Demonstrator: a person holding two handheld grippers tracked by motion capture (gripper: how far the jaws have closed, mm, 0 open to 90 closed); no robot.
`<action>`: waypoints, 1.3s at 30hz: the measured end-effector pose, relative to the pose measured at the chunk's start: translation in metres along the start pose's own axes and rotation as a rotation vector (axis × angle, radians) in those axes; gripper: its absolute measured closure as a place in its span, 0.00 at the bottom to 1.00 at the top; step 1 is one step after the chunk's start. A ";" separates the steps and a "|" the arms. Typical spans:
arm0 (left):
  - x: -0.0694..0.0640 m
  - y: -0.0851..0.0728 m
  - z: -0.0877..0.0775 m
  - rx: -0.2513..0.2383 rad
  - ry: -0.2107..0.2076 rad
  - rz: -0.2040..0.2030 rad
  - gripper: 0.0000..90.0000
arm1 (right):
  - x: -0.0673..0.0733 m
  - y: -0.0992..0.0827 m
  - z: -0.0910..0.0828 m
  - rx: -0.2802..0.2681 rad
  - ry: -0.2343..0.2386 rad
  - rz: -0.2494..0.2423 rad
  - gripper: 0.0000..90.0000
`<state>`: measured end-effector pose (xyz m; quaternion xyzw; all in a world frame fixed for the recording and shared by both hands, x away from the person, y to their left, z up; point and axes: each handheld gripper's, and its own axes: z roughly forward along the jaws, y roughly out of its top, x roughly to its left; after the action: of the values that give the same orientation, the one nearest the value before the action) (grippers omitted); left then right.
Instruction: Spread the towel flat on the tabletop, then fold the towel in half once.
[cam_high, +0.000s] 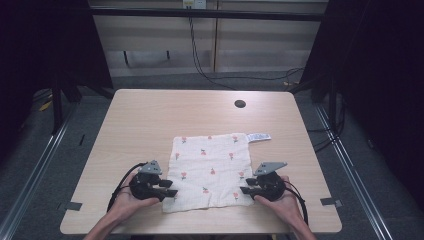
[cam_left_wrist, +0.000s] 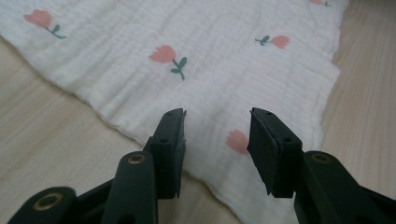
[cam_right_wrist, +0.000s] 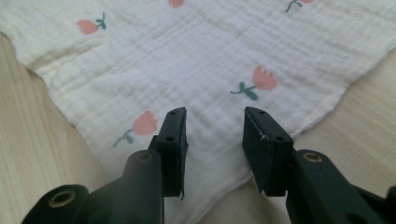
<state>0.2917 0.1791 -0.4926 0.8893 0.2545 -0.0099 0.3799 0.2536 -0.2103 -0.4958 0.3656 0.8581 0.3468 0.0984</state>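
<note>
- A dim room with dark curtains at both sides and a pale panelled wall at the back, black cables trailing down it to a grey floor.
- A light wooden table (cam_high: 150, 125) with rounded corners stands in the middle, metal rails running along the floor on either side of it; a dark round hole (cam_high: 240, 104) sits near its far edge.
- A white crinkled cloth (cam_high: 210, 167) printed with small pink flowers on green stems lies flat on the near half of the table, roughly square, its near edge a little uneven. In the left gripper view its weave and a pink flower (cam_left_wrist: 164, 54) show close up.
- The person's forearms come in from the bottom, one hand on each tool.
- The left gripper (cam_high: 171, 188) rests at the cloth's near left corner, its jaws pointing inward over the edge. In its own view the two black pads (cam_left_wrist: 264, 142) stand apart above the cloth, nothing pinched between them.
- The right gripper (cam_high: 244, 186) sits at the near right corner, pointing inward too. Its pads (cam_right_wrist: 258, 144) are likewise released, spread over the corner of the fabric without pressing it.
- A small white label (cam_high: 258, 136) with blue print sticks out from the cloth's far right corner.
- Two bits of grey tape (cam_high: 331, 202) lie at the table's near corners.
</note>
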 end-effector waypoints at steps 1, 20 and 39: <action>-0.001 0.000 0.000 0.005 -0.004 -0.004 0.62 | 0.002 0.000 0.000 0.005 -0.010 -0.043 0.67; -0.007 -0.001 0.002 0.040 0.017 0.071 0.99 | 0.017 -0.014 -0.018 0.062 0.074 -0.005 0.98; -0.011 -0.004 -0.007 -0.044 -0.035 -0.020 0.61 | 0.015 -0.007 -0.035 -0.078 0.104 0.052 0.66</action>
<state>0.2787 0.1815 -0.4879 0.8779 0.2569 -0.0237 0.4034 0.2243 -0.2215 -0.4733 0.3650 0.8380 0.4012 0.0588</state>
